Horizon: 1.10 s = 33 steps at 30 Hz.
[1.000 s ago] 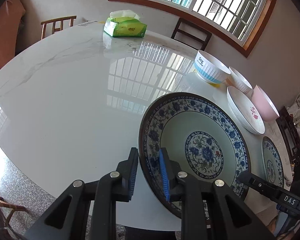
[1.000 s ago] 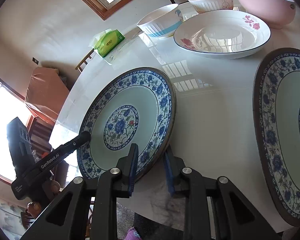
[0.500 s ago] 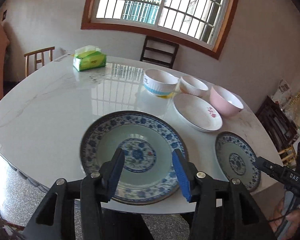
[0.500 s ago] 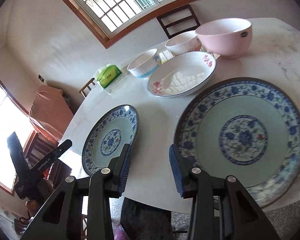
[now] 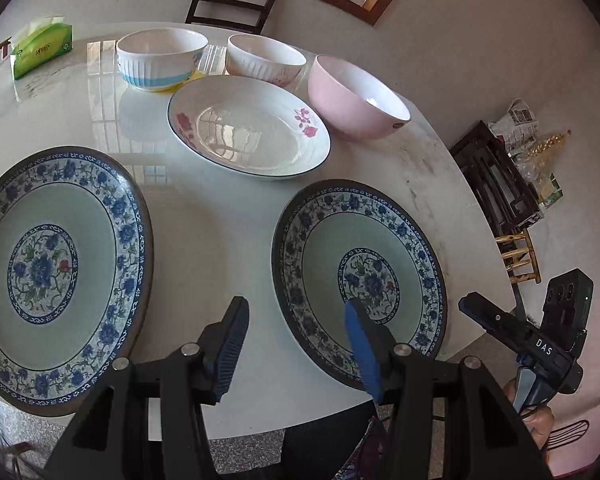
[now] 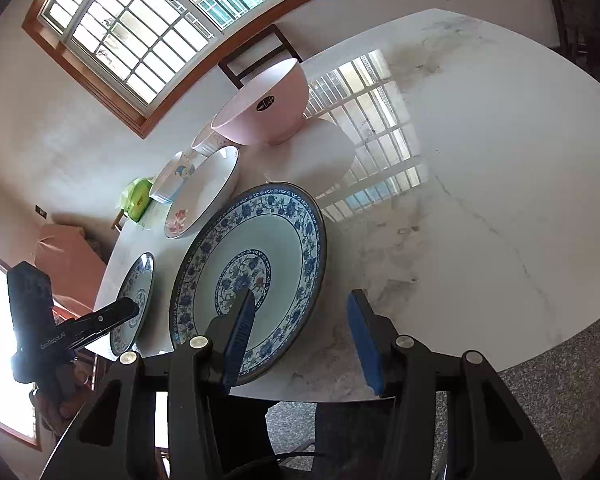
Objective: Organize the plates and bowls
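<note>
The right blue-and-white plate (image 5: 360, 276) lies flat at the table's near edge, straddled on opposite rims — left gripper (image 5: 296, 344) over its near-left rim, right gripper (image 6: 300, 332) over its right rim, whose jaws have just been opening. Both empty.

A home dining room: a round marble bench (image 5: 228, 216) set with plates and bowls, wooden chairs (image 5: 232, 2) around it, a barred window (image 6: 168, 20) (wood-framed), tissue box (image 5: 40, 46).
</note>
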Motion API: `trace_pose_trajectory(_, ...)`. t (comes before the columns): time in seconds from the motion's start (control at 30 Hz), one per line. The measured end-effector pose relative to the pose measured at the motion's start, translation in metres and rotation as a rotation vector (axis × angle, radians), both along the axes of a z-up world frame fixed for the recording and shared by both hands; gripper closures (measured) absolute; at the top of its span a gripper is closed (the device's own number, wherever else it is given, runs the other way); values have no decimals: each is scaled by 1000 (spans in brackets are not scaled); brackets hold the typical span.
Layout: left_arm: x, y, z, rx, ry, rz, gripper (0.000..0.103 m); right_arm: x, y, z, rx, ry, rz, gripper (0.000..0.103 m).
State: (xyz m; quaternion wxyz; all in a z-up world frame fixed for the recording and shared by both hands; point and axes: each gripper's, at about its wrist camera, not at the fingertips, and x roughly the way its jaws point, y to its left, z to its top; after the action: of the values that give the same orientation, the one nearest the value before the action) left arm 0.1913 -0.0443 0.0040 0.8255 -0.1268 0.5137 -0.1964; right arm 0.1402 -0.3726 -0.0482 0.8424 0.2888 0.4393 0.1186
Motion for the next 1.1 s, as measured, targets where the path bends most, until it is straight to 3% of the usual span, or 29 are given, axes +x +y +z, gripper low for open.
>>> trace_pose_trajectory(0.47,10,-4,-19,-3,57,70,52,26,-9,-30,110,43,60,57)
trace_pose_trajectory(0.7,9,-16,-30,13,113,43,52,33,-9,-33,139,28,93,58)
trace_pose_trajectory(0.87,7,-22,-30,15,98,33,52,33,-10,-33,154,26,93,58)
trace_pose_trajectory(1.03,3,-34,-29,70,62,20,52,32,-5,-33,150,15,120,59)
trace_pose_trajectory(1.1,0,-39,-29,116,40,20,60,32,-1,-34,156,10,140,60)
